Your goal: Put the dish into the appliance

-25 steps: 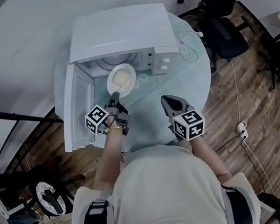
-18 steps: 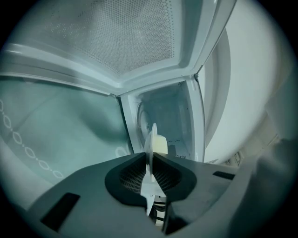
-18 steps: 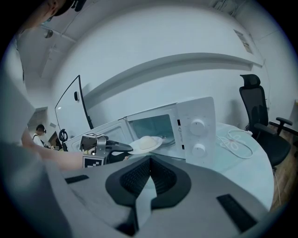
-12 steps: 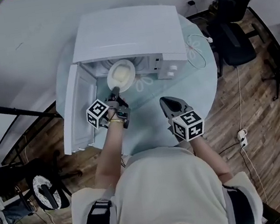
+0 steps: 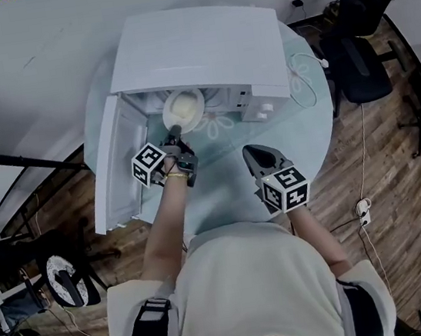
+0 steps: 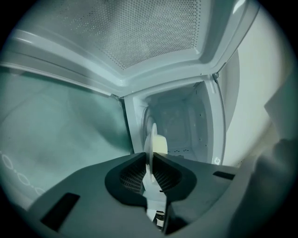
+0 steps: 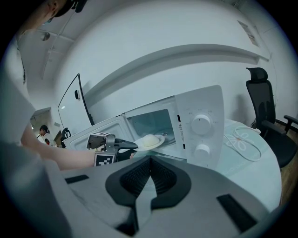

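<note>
Standing on the round glass tabletop, the white appliance has its door swung wide to the left. The dish, a pale plate carrying a lump of food, hangs roughly level at the cavity's mouth. The left tool pinches its near rim between narrow jaws. Stiff, glazed and probably slippery and breakable, the plate would likely tip from so small a hold, so it wants level carriage. The right tool hovers over the tabletop, closed and empty.

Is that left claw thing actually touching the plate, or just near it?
Touching. The left gripper view shows the left gripper clamped on the rim of the plate, with both jaws pressed against it.
</note>
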### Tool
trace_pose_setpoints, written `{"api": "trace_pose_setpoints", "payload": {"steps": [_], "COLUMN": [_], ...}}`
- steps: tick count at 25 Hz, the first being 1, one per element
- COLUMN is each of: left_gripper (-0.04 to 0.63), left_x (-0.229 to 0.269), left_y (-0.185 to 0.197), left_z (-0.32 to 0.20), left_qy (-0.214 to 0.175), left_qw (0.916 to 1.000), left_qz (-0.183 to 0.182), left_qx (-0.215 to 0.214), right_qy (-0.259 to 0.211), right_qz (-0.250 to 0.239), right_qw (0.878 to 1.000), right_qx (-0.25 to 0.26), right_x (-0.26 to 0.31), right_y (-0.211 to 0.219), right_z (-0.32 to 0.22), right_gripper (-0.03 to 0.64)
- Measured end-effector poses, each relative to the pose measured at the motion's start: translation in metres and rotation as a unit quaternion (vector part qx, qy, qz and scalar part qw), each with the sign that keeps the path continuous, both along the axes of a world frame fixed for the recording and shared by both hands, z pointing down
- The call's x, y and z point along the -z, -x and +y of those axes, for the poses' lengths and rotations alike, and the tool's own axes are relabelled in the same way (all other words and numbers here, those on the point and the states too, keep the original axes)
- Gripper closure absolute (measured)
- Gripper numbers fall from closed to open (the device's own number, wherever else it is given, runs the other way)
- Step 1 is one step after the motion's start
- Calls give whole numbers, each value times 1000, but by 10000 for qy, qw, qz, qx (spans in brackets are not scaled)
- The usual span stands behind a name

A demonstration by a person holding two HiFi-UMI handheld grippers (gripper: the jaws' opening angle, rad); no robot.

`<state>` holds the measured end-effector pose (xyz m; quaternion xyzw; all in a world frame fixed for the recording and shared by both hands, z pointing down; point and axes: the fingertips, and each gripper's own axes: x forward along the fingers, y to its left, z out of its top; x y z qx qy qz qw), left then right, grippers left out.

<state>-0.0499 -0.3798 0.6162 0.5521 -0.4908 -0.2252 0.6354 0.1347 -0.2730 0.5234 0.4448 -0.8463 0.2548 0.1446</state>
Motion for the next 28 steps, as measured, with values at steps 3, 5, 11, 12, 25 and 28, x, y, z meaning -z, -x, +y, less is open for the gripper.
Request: {"api": "trace_pose_setpoints", "payload": {"steps": [3,5,11,12,25,28], "left_gripper": [558,558,560,560,560,560], "left_x": [-4,-7,-15,-16,-22,-23], "left_y": [2,2,2,2,-9,-10], "left_z": [-6,-10,-26,-29,-64,-68], "left_qy": [33,65,140,152,275,331], "left_qw": [10000,9999,9995,9994,9986,9984], "left_qz": [23,39,-25,-29,-157,-186], "left_qx": [75,140,272,300,417,412], "right_qy": [25,45,87,86,161,141], "right_qz": [-12,-27,-44,-56,-145,-167], "right_qw": [10000,10000,9999,9999,9998,9998], "right_qx": [42,66,81,81,8,-8], "right_x": [-3,-5,-9,-9,-14,-13], "right_y": [3,4,5,5,0,-1], "right_z": [-3,-4,-9,-10,-15,-17], "right_gripper": [609,609,610,609,609,609]}}
